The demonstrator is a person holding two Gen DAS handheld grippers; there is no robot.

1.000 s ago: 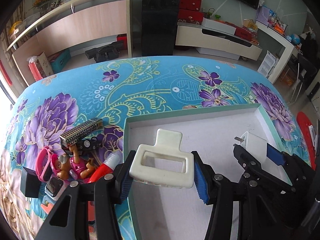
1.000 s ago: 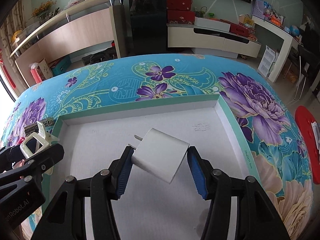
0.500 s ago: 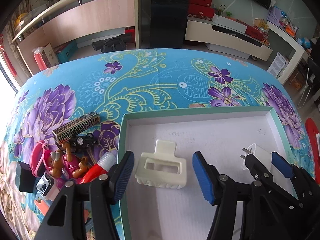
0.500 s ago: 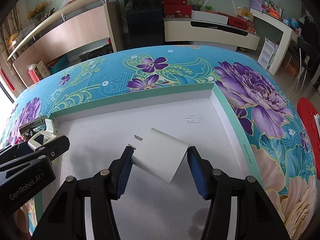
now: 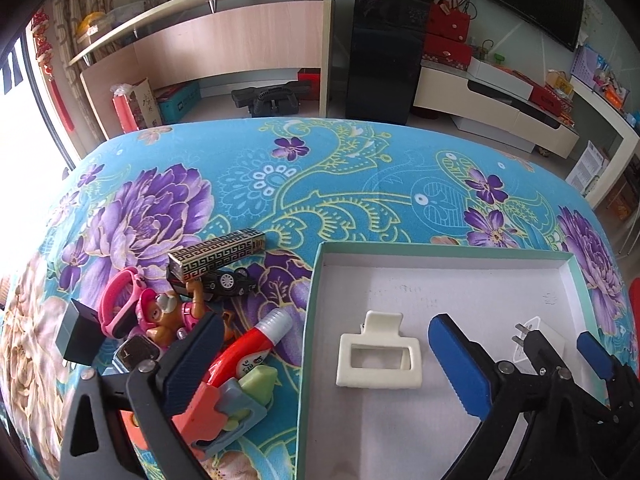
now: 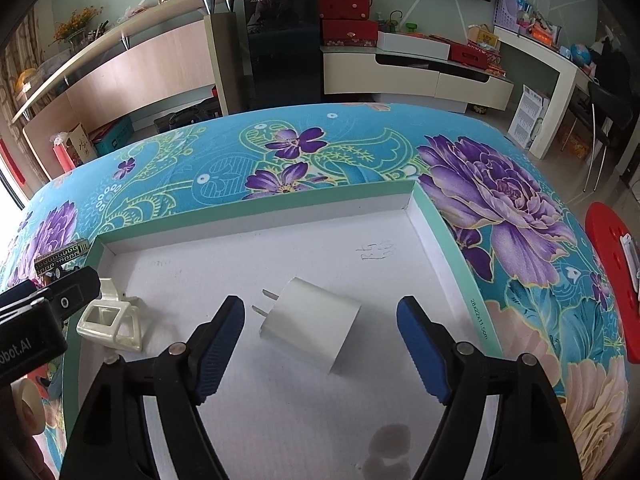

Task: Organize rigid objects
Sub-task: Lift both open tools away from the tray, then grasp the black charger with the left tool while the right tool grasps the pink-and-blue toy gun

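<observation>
The shallow box (image 5: 316,280) with its mint-green rim lay on the flower-printed worktop (image 5: 280,184), and both placements into it looked just finished. The left tongs (image 5: 320,356) were opening, their blue pads standing well clear of the cream hair claw (image 5: 380,360), which lay flat on the box floor near the box's left wall. Nothing was gripped between them; one pad hung outside the box over the clutter, the other inside.

The right tongs (image 6: 320,340) were opening too. The white charger plug (image 6: 310,326) lay on its side on the box floor between the pads, touching neither, its two prongs pointing toward the box's left wall. It sat nearer the middle of the box than the claw.

Left of the box, a heap waited on the worktop: a patterned black-and-gold box (image 5: 218,254), a small black toy car (image 5: 228,282), a pink ring (image 5: 120,300), a toy puppy figure (image 5: 168,312), a red tube (image 5: 248,352), a dark cube (image 5: 78,338) and a few pieces I could not name.

By my reading, the release step was closing out and the next pick belonged to that heap. The left tongs were closest; they would need to lift clear of the box wall, swing over the pile and single out one item, likely the red tube just beside the box, without dragging its neighbours.
</observation>
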